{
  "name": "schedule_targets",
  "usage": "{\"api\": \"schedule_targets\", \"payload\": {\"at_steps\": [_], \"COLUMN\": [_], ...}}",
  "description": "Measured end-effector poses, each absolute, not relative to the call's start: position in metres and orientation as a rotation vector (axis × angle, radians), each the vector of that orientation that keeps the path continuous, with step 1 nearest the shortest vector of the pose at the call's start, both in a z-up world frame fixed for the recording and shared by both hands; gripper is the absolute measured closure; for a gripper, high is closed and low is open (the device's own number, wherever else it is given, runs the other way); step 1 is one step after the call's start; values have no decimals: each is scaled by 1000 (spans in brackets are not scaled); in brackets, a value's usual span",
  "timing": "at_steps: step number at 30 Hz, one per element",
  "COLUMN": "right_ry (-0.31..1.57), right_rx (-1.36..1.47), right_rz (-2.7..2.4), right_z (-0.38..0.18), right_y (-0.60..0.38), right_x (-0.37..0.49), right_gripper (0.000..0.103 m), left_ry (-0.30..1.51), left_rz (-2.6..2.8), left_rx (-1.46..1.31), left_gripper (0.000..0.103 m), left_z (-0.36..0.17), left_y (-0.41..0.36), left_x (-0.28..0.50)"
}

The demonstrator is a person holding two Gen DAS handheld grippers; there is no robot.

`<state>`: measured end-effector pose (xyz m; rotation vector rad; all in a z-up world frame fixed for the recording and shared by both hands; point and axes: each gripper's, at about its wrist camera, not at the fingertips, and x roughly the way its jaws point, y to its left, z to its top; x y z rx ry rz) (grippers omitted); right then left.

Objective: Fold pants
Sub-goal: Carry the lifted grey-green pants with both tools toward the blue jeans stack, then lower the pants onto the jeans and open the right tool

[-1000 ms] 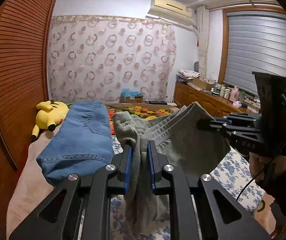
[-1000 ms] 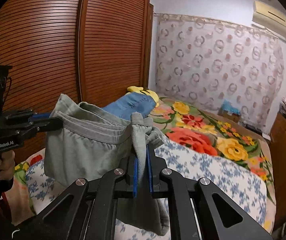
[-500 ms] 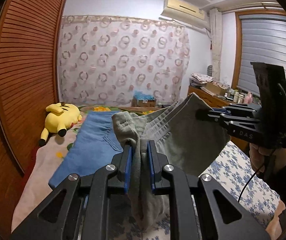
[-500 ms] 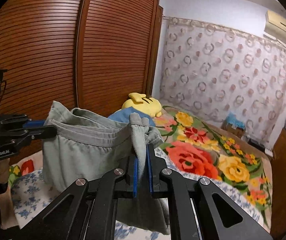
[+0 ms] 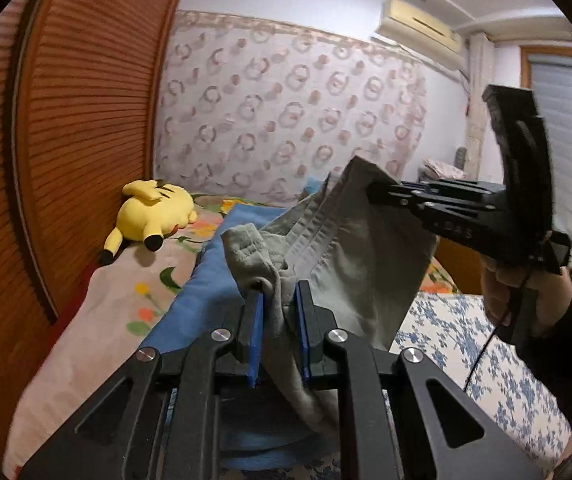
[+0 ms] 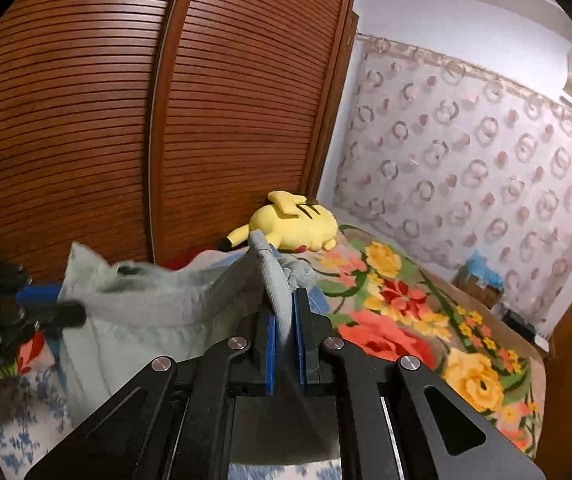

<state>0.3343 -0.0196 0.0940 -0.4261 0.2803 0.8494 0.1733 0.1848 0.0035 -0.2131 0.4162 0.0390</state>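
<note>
Pants (image 5: 350, 256) hang stretched between 2 clamped grippers: left gripper (image 5: 277, 320) at lower centre, right gripper (image 5: 378, 192) upper right; waistband runs between them.

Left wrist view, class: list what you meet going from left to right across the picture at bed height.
Brown slatted wooden wardrobe door → yellow plush toy → blue denim jeans → grey cotton pants → right tongs, black, gripping the pants' corner.
</note>
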Motion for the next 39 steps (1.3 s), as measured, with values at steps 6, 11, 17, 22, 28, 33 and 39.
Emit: {"api": "schedule_targets", "payload": {"at_steps": [6,11,17,22,28,33,39], "right_ry": [255,261,288,329,350,366,446], "right_rx": [-474,-500,-509,-468,-420,-388,-383], "right_rz": [878,897,891,875,887,906,897], "right_z": [90,81,73,72,76,74,57], "right_y": [3,21,37,43,37,14,5], "right_x": [350,358,372,384,386,386,398], "right_gripper": [95,95,95,95,71,63,63], "left_ry": [392,376,375,421,444,459,479], "left_rz": [69,121,164,189,198,199,216], "left_rx": [-247,-260,-296,-315,-304,-302,-290], "left_gripper": [87,87,87,87,87,84,75], "left_z": [-1,-6,-17,-27,-30,-32,-34], "left_y": [192,187,188,198,196,193,192], "left_x": [167,160,158,165,164,163,165]}}
